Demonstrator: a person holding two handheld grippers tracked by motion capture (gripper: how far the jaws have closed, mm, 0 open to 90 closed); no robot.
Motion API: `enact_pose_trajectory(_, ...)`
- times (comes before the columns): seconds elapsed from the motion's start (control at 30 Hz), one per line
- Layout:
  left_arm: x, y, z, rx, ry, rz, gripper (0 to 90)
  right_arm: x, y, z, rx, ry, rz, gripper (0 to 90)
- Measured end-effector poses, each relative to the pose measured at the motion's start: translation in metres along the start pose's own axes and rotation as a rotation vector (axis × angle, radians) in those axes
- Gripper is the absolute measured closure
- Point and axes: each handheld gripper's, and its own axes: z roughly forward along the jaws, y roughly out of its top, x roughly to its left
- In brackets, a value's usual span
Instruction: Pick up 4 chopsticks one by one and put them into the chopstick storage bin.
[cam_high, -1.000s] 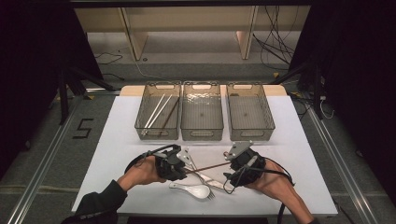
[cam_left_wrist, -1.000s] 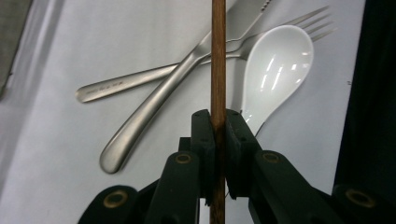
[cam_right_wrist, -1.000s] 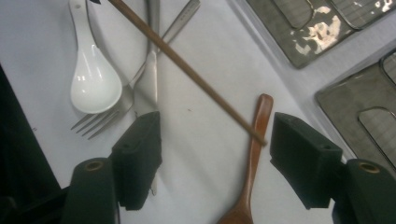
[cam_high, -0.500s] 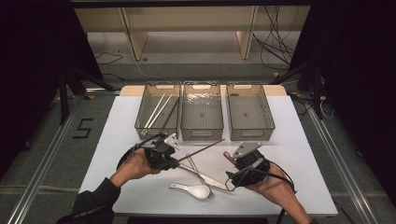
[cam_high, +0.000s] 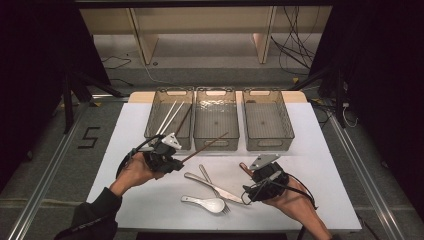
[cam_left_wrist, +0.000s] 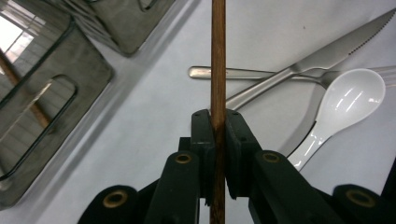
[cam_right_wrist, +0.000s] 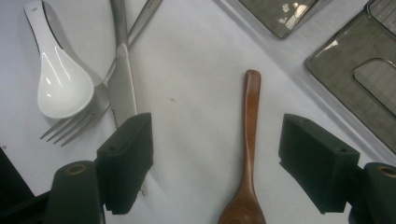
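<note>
I am holding a brown chopstick (cam_high: 202, 148) in my left gripper (cam_high: 170, 161), the jaws clamped tight on its shaft. In the left gripper view the chopstick (cam_left_wrist: 218, 60) is running straight up between the two black jaws, its long axis in line with the gripper. From the high view its free end is pointing up and to the right, toward the near wall of the middle bin (cam_high: 216, 142), and the stick is sitting above the white counter (cam_high: 320, 150) rather than lying on it. Whether its tip is touching the bin I cannot tell.

My right gripper (cam_high: 255, 176) is hovering low over the counter with its jaws standing wide, having just been opening, and nothing is pinched between them. In the right gripper view a wooden spoon (cam_right_wrist: 247, 154) is lying on the counter between the spread jaws, apart from both pads, its handle pointing away from me and its bowl toward the gripper body.

Between my two hands a knife (cam_high: 212, 186), a fork (cam_high: 213, 188) and a white spoon (cam_high: 205, 203) are lying together, the knife crossing the fork. The left bin (cam_high: 150, 131) is holding several more chopsticks, leaning lengthwise.
</note>
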Motion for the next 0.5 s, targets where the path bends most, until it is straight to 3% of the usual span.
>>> enact_pose_trajectory(0.2,0.01,-0.004,-0.004,-0.04,0.003,-0.057,83.3,0.001,0.0,0.0,0.003,0.003,-0.005,26.8)
enact_pose_trajectory(0.5,0.02,-0.007,-0.012,-0.078,0.031,-0.112,83.3,0.002,0.0,0.001,0.01,0.005,-0.009,26.3)
